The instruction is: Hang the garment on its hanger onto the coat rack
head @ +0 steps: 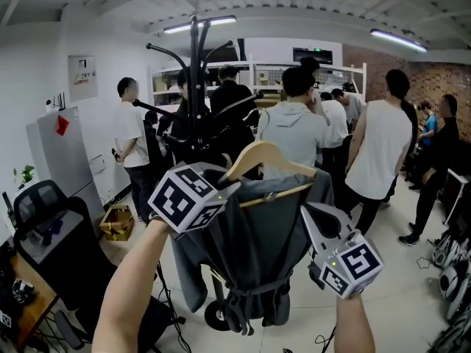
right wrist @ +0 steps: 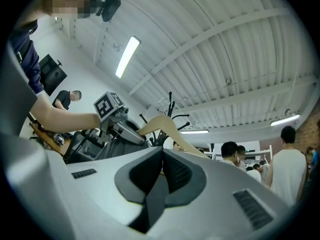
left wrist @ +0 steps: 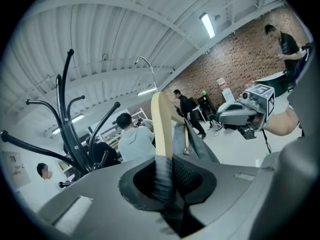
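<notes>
Head view, hanger: your wooden hanger [head: 265,157] is held up at mid-frame, with the grey garment [head: 254,248] draped on it and falling toward 6 o'clock.
Head view, left gripper: your left gripper [head: 229,186] meets the hanger's left shoulder from 8 o'clock.
Head view, right gripper: your right gripper [head: 309,213] sits at 4 o'clock of the hanger, its tips against the garment's right shoulder.
Head view, coat rack: the black coat rack [head: 195,87] stands behind the hanger, at 11 o'clock of it.
Left gripper view, jaws: your left gripper [left wrist: 164,159] is clenched on the hanger [left wrist: 161,129], whose pale arm rises from between the pads toward 12 o'clock.
Left gripper view, hook: the metal hook [left wrist: 145,61] is in open air, apart from the coat rack [left wrist: 65,119] at its 8 o'clock.
Left gripper view, right gripper: it [left wrist: 225,118] shows at 3 o'clock of the hanger, past the garment [left wrist: 200,149].
Right gripper view, jaws: your right gripper [right wrist: 161,159] has its pads pressed together, and nothing shows between them.
Right gripper view, hanger: it [right wrist: 165,126] arches across at 12 o'clock, just past the tips, and its near end drops behind the right jaw.
Right gripper view, left gripper: it [right wrist: 140,138] sits at 10 o'clock, on the hanger's far end, and the coat rack [right wrist: 170,104] rises behind.
</notes>
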The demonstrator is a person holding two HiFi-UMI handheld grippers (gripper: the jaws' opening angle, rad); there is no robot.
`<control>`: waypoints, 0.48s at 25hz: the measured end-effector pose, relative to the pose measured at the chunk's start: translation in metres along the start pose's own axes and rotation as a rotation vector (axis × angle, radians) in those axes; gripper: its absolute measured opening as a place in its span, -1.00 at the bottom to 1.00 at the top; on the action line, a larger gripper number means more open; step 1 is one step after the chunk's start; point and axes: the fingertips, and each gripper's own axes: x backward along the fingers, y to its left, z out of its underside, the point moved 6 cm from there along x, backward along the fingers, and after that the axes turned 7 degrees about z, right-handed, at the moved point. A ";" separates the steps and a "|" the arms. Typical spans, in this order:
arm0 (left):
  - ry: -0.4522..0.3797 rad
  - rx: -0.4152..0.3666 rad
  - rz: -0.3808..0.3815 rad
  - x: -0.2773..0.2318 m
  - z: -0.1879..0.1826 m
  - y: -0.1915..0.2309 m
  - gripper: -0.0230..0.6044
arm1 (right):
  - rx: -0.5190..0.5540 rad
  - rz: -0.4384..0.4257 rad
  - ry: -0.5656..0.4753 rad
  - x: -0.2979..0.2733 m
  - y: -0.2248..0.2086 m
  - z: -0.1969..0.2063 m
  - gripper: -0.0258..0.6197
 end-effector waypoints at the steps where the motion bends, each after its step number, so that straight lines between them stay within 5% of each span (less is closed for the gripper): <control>1: 0.004 0.010 -0.005 -0.007 -0.003 0.004 -0.72 | -0.001 -0.002 0.002 -0.001 -0.003 0.003 -0.92; 12: 0.095 0.196 -0.117 -0.072 -0.033 0.082 -0.72 | 0.013 -0.016 -0.007 -0.025 -0.031 0.016 -0.92</control>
